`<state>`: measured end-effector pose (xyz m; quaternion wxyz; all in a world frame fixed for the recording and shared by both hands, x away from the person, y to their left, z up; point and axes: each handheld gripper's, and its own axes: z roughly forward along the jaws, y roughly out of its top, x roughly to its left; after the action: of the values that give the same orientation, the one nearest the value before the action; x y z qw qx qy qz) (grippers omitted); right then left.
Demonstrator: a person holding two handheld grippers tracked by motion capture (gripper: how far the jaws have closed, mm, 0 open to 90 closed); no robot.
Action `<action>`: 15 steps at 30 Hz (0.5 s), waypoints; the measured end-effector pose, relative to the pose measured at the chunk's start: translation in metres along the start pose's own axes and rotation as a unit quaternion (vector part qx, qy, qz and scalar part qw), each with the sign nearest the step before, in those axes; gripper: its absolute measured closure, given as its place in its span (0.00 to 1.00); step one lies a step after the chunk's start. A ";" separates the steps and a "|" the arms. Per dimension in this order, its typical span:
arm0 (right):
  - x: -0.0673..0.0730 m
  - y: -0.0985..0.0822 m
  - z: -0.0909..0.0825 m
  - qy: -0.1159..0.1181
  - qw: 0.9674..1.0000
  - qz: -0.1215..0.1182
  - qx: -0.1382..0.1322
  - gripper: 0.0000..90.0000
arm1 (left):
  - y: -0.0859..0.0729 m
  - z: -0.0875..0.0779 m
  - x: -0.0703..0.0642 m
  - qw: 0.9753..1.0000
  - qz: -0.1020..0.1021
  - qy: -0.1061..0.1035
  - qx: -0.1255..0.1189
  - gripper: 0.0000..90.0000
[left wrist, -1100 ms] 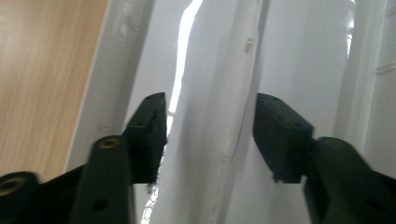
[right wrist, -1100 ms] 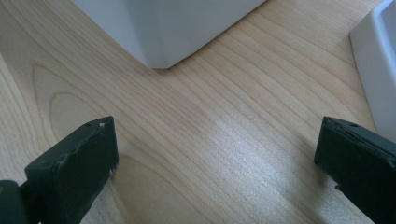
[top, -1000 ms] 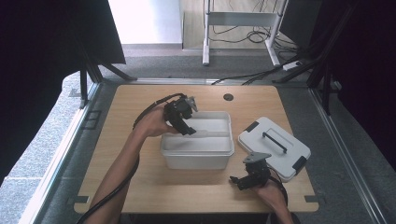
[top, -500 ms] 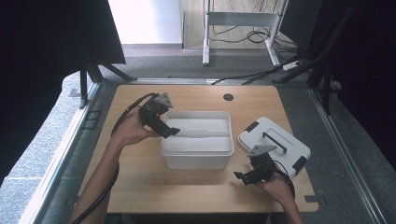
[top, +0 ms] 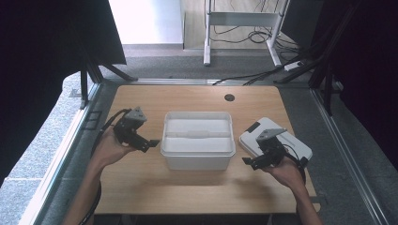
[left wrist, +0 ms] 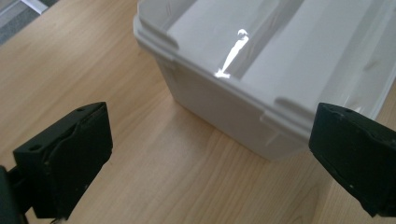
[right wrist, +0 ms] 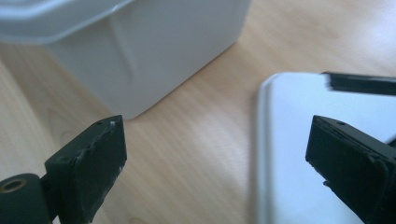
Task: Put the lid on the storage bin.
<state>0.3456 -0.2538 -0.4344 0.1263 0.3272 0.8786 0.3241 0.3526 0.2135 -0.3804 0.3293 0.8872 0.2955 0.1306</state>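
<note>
An open white plastic bin stands in the middle of the wooden table. Its white lid lies flat to its right. My left gripper hovers left of the bin, pointing at its near left corner. Its jaws have just been opening and stand wide apart with nothing between them. My right gripper hangs over the lid's near left edge, beside the bin's right wall. Its jaws have just been closing a little, still open and holding nothing.
The table has bare wood in front of and behind the bin. A round cable hole sits near the back edge. Black cables trail from both grippers. Beyond the table are floor, cables and a white frame's legs.
My left hand has swung left from over the bin's rear left corner to the table beside it. My right hand has lifted and moved back over the lid's edge.
</note>
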 end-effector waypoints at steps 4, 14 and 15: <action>-0.014 0.009 -0.009 -0.015 1.000 0.005 -0.001 0.05 | -0.027 0.008 -0.005 1.000 -0.019 0.001 -0.006 0.00; -0.062 0.017 -0.016 -0.084 0.995 0.023 0.048 0.15 | -0.084 0.036 -0.035 0.999 -0.037 0.006 -0.006 0.00; -0.066 0.015 -0.014 -0.090 0.994 0.028 0.054 0.16 | -0.089 0.039 -0.037 0.999 -0.041 0.006 -0.008 0.00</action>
<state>0.3973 -0.2953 -0.4131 0.1779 0.3861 0.8704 0.2485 0.3009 0.2247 -0.4700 0.3393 0.8711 0.3325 0.1246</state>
